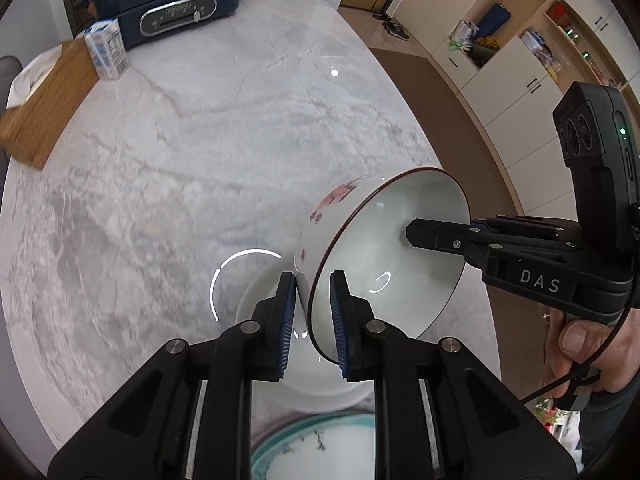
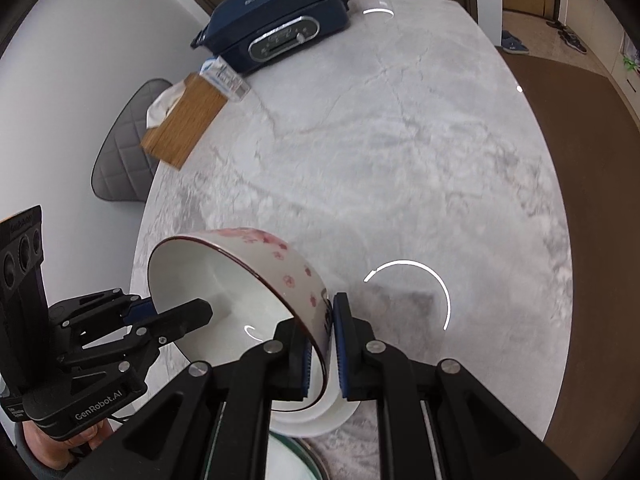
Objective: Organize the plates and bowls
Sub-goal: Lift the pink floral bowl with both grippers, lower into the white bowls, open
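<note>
Left wrist view: both tools grip the tilted floral bowl (image 1: 384,248) by its rim — left tool (image 1: 312,320), right tool (image 2: 320,344) — lifted above a white plate (image 1: 320,394) on the desk (image 1: 200,160).

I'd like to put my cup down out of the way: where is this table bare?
The marble table is bare across its broad middle, bordered by the wooden box, blue cooker and right edge. Crowded at the near edge: flowered bowl, left gripper, right gripper, white dish, green-rimmed plate.
</note>
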`<action>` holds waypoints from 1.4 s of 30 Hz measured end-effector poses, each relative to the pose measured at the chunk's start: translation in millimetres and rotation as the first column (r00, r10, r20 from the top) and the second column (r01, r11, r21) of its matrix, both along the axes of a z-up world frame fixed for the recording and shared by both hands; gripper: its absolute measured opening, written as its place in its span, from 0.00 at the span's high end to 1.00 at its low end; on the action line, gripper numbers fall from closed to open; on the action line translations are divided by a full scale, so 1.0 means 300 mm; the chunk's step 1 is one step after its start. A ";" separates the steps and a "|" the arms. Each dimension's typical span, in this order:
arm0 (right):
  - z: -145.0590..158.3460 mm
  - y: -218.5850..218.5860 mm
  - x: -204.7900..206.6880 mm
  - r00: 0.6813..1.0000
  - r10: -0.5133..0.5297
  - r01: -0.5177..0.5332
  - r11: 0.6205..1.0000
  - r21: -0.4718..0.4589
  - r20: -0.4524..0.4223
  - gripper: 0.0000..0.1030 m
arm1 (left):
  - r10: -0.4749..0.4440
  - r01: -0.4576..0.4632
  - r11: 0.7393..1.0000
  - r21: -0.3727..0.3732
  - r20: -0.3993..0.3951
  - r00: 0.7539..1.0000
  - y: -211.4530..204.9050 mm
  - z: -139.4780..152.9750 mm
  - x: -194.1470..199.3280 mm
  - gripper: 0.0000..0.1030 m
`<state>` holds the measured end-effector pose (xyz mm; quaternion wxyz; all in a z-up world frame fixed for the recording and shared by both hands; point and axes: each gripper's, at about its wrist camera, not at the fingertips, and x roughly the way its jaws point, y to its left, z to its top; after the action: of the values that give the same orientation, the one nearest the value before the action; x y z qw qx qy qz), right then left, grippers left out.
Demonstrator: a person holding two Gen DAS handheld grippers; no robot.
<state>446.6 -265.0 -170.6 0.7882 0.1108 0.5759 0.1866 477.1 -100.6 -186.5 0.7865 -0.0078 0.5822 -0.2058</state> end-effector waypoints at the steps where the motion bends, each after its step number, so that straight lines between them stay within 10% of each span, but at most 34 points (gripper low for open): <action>1: -0.011 0.006 -0.019 1.000 0.005 -0.005 1.000 -0.005 -0.008 0.88 | 0.000 0.000 1.000 0.001 -0.008 1.000 0.006 -0.010 -0.024 0.85; 37: -0.226 0.137 -0.066 0.986 0.087 -0.109 0.982 -0.152 -0.146 0.86 | 0.063 -0.057 0.997 0.045 -0.125 0.990 0.064 -0.237 -0.086 0.80; 42: -0.213 0.145 -0.072 0.987 0.080 -0.100 0.985 -0.141 -0.140 0.74 | 0.066 -0.060 0.995 0.076 -0.071 0.995 0.061 -0.210 -0.090 0.41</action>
<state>425.0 -221.3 -234.5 0.7444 0.0382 0.6443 0.1710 450.1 -82.4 -249.6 0.7706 -0.0046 0.6172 -0.1588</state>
